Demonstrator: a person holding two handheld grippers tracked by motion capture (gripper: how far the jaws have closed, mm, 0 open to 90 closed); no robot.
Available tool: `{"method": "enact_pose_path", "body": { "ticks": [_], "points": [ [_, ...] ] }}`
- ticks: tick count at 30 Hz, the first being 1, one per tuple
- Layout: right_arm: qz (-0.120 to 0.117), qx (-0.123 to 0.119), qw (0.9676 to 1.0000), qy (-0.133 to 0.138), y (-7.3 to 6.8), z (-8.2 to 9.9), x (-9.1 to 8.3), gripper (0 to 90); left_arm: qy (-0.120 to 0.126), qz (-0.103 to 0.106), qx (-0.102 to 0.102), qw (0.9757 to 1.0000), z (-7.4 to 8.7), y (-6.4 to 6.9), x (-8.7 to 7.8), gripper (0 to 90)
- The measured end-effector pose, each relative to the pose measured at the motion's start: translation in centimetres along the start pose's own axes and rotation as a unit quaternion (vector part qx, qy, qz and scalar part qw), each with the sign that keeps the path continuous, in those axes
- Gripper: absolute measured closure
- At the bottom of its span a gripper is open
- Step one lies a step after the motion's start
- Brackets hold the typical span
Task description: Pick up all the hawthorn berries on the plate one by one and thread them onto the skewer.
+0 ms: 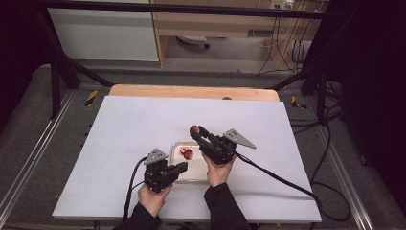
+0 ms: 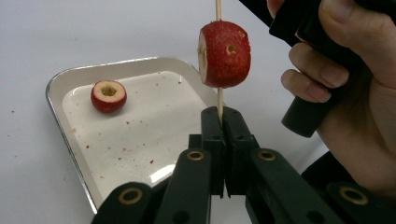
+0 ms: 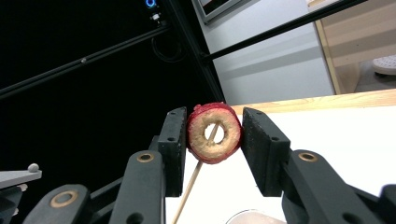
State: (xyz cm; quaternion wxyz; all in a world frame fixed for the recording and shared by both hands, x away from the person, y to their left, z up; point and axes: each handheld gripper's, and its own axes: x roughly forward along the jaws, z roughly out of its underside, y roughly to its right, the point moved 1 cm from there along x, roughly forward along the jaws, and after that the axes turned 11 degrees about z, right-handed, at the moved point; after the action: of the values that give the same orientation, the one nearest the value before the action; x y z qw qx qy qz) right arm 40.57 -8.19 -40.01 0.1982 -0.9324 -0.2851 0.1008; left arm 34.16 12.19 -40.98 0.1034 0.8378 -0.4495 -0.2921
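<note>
At centre frame, the left gripper (image 2: 219, 116) pinches a skewer (image 2: 217, 9); the right gripper (image 3: 214, 135) clamps a red fruit slice (image 3: 215, 133) threaded on it, above the tray (image 2: 60, 81).

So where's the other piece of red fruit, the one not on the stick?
The loose red fruit piece lies on the white tray, near its far-left corner in the left gripper view, apart from the skewered piece.
</note>
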Motion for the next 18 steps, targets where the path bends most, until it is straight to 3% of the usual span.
{"method": "enact_pose_path", "body": {
  "ticks": [9,18],
  "points": [
    [-0.003,0.005,1.0000,0.004,-0.12,-0.36,-0.33,62.4,0.012,-0.016,0.020,0.9996,-0.12,-0.12,-0.16,88.6],
    [-0.007,0.026,0.9994,-0.022,0.33,-0.46,-0.39,62.5,0.010,-0.022,0.043,0.9988,-0.06,-0.38,-0.35,88.6]
  ]
}}
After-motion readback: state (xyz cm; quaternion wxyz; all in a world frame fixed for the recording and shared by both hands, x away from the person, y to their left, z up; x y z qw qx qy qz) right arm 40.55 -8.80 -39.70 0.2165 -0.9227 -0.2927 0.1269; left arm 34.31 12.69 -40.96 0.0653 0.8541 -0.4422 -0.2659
